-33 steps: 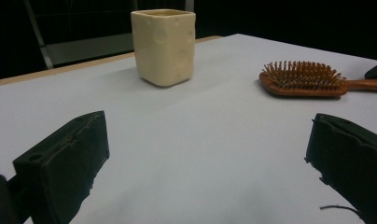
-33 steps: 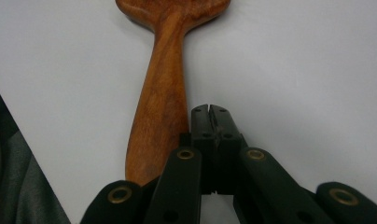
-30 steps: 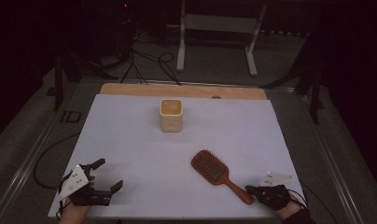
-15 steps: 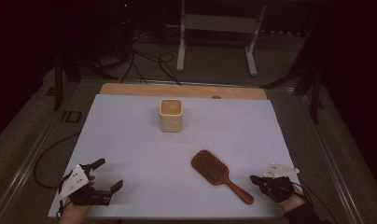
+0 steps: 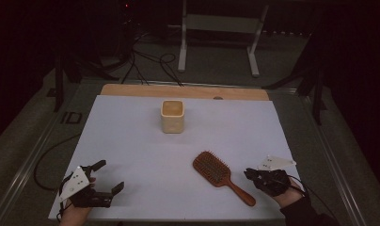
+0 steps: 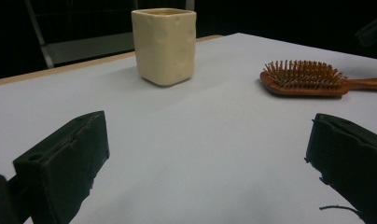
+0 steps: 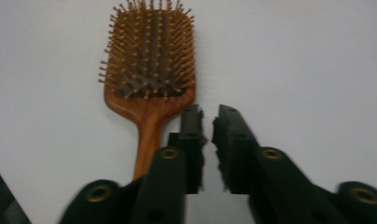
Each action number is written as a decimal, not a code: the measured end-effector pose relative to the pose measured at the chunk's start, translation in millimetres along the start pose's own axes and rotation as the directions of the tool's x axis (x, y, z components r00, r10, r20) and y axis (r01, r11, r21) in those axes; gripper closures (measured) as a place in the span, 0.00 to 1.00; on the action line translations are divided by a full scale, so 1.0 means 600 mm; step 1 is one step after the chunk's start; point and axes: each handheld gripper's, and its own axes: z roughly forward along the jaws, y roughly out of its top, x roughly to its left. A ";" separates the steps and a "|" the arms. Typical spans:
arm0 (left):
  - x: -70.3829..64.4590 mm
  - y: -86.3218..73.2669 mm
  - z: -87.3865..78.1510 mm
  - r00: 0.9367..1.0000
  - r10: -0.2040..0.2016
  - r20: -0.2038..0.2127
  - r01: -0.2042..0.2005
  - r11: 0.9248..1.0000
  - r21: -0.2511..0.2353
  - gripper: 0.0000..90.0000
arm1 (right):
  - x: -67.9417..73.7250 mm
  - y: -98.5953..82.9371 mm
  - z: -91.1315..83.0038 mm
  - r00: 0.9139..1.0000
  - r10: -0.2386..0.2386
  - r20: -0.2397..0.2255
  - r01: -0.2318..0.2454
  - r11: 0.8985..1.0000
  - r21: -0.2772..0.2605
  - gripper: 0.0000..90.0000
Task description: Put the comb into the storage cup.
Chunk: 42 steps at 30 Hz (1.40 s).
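A wooden paddle hairbrush [image 5: 215, 169] lies bristles up on the white sheet at the front right, its handle pointing toward the near edge. My right gripper [image 5: 252, 175] sits just right of that handle, low over the sheet. In the right gripper view its jaws stand almost together with nothing between them [image 7: 207, 117], and the hairbrush [image 7: 149, 60] lies ahead, its handle running under the left jaw. My left gripper [image 5: 109, 176] rests at the front left, open wide [image 6: 210, 158]. A cream square cup [image 5: 172, 116] stands upright at the back centre; the left gripper view shows the cup [image 6: 164, 44] and hairbrush [image 6: 301, 77].
The white sheet [image 5: 131, 141] covers the table, with a wooden strip [image 5: 178, 91] along its far edge. Cables [image 5: 146, 61] and a metal stand [image 5: 218, 33] are on the dark floor beyond. A cable [image 5: 42, 160] trails off the table's left side.
My right gripper has moved slightly forward and turned toward the brush handle. The left gripper, the cup and the brush have not moved.
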 end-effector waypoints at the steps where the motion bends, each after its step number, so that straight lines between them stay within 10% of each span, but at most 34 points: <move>1: 0.000 0.000 0.000 1.000 -0.002 0.001 0.002 1.000 0.000 0.00 | 0.002 0.001 0.002 1.000 -0.001 -0.005 0.001 1.000 0.005 0.81; 19: 0.000 0.000 0.000 1.000 -0.005 0.002 0.005 1.000 -0.004 0.00 | 0.027 0.031 0.039 0.993 -0.007 -0.122 0.027 0.986 0.165 0.10; 31: 0.001 0.000 -0.001 1.000 -0.009 0.006 0.009 1.000 -0.008 0.00 | 0.045 0.045 0.070 0.993 -0.043 -0.106 0.070 0.961 0.267 0.27; 42: 0.002 -0.001 -0.001 1.000 -0.012 0.008 0.012 1.000 -0.010 0.00 | 0.054 0.051 0.101 0.994 -0.047 -0.099 0.085 0.900 0.428 0.44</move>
